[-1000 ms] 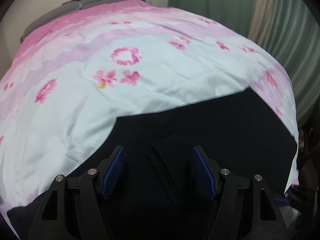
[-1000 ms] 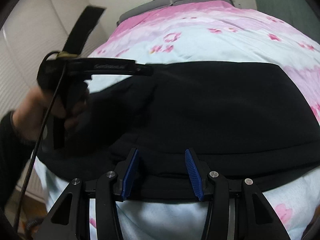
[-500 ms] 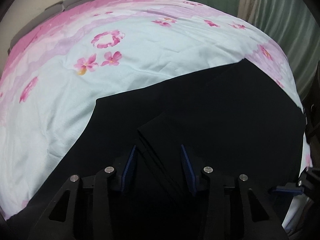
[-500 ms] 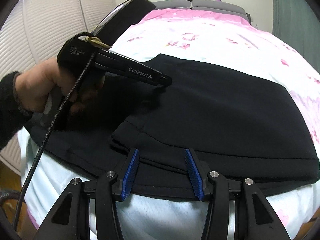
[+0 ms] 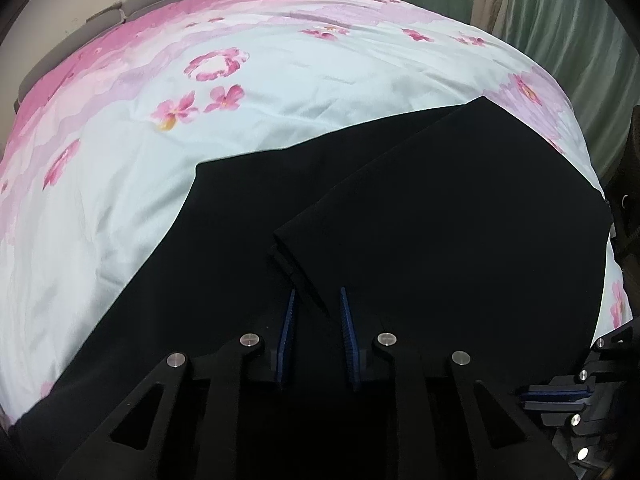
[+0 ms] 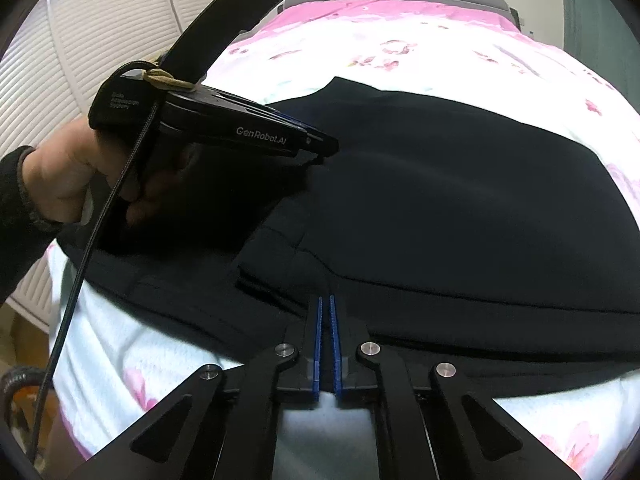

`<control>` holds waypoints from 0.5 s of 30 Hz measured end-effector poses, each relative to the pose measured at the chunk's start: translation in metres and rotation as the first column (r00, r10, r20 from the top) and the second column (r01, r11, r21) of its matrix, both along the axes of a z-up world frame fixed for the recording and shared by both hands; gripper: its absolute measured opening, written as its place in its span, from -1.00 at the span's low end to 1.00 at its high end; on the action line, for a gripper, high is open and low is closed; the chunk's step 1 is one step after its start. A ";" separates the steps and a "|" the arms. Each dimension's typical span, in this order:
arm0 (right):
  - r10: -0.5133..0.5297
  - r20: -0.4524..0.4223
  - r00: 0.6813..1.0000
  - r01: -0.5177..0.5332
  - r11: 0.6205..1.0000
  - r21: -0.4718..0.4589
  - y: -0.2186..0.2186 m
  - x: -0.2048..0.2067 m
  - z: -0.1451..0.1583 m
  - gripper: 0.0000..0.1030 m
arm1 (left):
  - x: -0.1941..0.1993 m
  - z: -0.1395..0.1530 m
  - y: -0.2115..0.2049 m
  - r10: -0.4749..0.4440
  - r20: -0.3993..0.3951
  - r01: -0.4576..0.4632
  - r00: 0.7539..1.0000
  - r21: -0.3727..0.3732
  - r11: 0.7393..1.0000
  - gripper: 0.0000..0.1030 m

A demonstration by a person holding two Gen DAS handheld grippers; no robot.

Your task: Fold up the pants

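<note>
The black pants (image 5: 420, 240) lie spread on the flowered bedspread (image 5: 200, 140), a folded layer resting on top just ahead of both tools. The right gripper (image 6: 326, 304) is clenched on the near hem of the pants. The left gripper (image 5: 316, 300) has just been closing around the folded edge; whether its pads (image 5: 289, 320) press the cloth yet I cannot tell. To fold cleanly, I judge both should catch every layer of the edge, lift together and keep the cloth taut so no crease bunches between them. No container shows; the pants rest on bedding only.
</note>
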State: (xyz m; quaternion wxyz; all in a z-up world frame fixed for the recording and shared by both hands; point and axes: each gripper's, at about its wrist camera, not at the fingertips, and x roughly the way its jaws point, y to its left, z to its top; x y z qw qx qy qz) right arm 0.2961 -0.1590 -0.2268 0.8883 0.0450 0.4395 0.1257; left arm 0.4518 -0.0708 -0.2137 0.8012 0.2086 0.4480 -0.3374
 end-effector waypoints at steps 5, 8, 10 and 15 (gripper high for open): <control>-0.015 0.016 1.000 0.015 1.000 -0.005 -0.001 -0.002 0.006 -0.88 | -0.006 0.005 -0.003 0.002 0.023 -0.002 1.000 0.006 1.000 -0.55; -0.036 0.030 0.999 0.037 0.999 -0.017 -0.001 -0.005 0.017 -0.61 | -0.014 0.016 0.000 0.011 0.053 -0.012 0.999 0.013 1.000 -0.53; -0.045 0.072 0.996 0.048 0.998 -0.040 0.003 -0.009 0.029 -0.12 | -0.021 0.027 0.007 0.025 0.070 -0.026 0.997 0.008 1.000 -0.45; -0.053 0.196 0.979 0.067 0.995 -0.069 0.013 -0.024 0.069 0.17 | -0.054 0.067 0.049 0.157 0.159 -0.153 0.975 -0.041 0.987 0.29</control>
